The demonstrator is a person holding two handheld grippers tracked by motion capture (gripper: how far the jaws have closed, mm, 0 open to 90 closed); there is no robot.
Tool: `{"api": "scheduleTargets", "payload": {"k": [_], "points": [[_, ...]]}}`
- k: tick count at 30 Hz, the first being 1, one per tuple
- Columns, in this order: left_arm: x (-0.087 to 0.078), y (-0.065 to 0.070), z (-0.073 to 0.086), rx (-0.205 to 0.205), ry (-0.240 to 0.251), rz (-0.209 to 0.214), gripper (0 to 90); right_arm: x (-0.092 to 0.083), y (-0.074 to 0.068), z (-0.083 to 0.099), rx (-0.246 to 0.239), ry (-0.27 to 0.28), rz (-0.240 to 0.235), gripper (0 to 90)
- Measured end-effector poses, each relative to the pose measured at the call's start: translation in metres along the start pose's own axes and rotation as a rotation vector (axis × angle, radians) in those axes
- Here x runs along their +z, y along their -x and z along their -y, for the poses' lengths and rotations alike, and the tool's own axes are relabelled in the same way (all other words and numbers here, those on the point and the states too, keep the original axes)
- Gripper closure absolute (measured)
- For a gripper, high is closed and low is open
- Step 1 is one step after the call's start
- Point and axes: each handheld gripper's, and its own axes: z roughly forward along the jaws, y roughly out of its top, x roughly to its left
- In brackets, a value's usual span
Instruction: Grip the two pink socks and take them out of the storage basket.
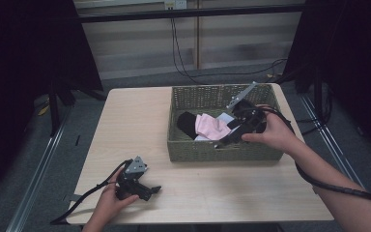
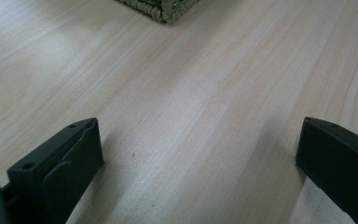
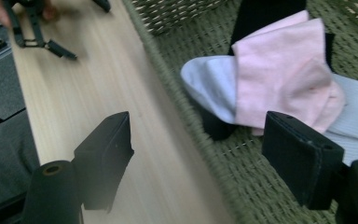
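Pale wood-grain table (image 1: 125,130), woven basket (image 1: 207,151)

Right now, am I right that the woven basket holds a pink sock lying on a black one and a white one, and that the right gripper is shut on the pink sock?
Not quite: the right gripper is open, its jaws apart and holding nothing, as the right gripper view shows. The pink sock does lie over the black sock and white sock in the woven basket.

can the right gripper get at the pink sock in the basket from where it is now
Probably yes. The right gripper hovers over the basket with jaws open, and the pink sock lies on top of the pile with nothing covering it.
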Motion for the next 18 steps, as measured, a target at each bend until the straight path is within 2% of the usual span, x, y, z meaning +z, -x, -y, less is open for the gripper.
{"api": "scheduleTargets", "payload": {"k": [7,11,18], "points": [[0.000,0.000,0.000,0.001,0.002,-0.001,0.0,0.006,0.024,-0.007,0.065,-0.001,0.030,29.6],[0.000,0.000,0.000,0.002,0.002,-0.001,0.0,0.016,0.035,-0.008,0.082,-0.012,0.051,32.4],[0.000,0.000,0.000,0.001,0.003,-0.001,0.0,0.035,0.047,-0.008,0.097,-0.036,0.058,38.1]]}}
